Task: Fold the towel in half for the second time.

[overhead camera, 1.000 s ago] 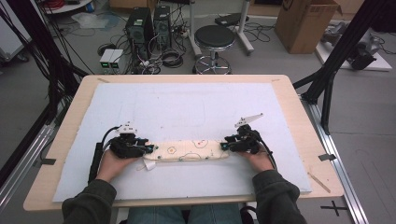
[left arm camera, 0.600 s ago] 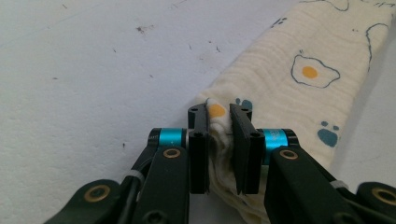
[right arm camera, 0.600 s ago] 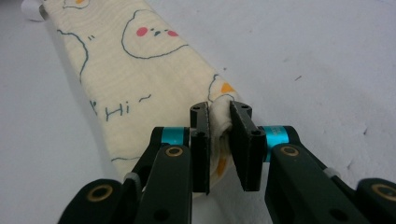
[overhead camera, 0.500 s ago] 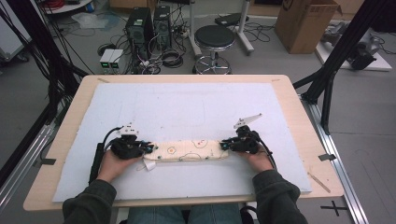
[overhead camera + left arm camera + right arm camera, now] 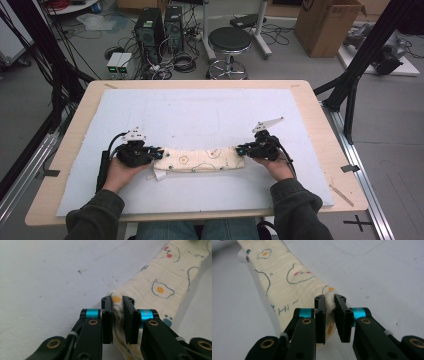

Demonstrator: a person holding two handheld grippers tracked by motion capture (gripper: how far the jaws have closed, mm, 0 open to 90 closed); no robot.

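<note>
We saw a folded cream cloth (image 5: 200, 160) printed with fried eggs lying as a long strip across the near half of the white mat (image 5: 200, 115), at about 6 o'clock from the mat's middle. The left gripper (image 5: 156, 152) sat at the strip's 9 o'clock end and the right gripper (image 5: 242, 149) at its 3 o'clock end, each held in a hand (image 5: 120, 172) coming in from 6 o'clock.

In the left gripper view the jaws had just been closing, and they pinched a bunched edge of the cloth (image 5: 160, 287) between them, the gap narrow and packed with fabric. In the right gripper view the jaws had likewise just been closing and clamped the other end of the cloth (image 5: 287, 285), which ran away toward 11 o'clock. A small white tag (image 5: 159, 174) stuck out under the cloth near the left gripper.
</note>
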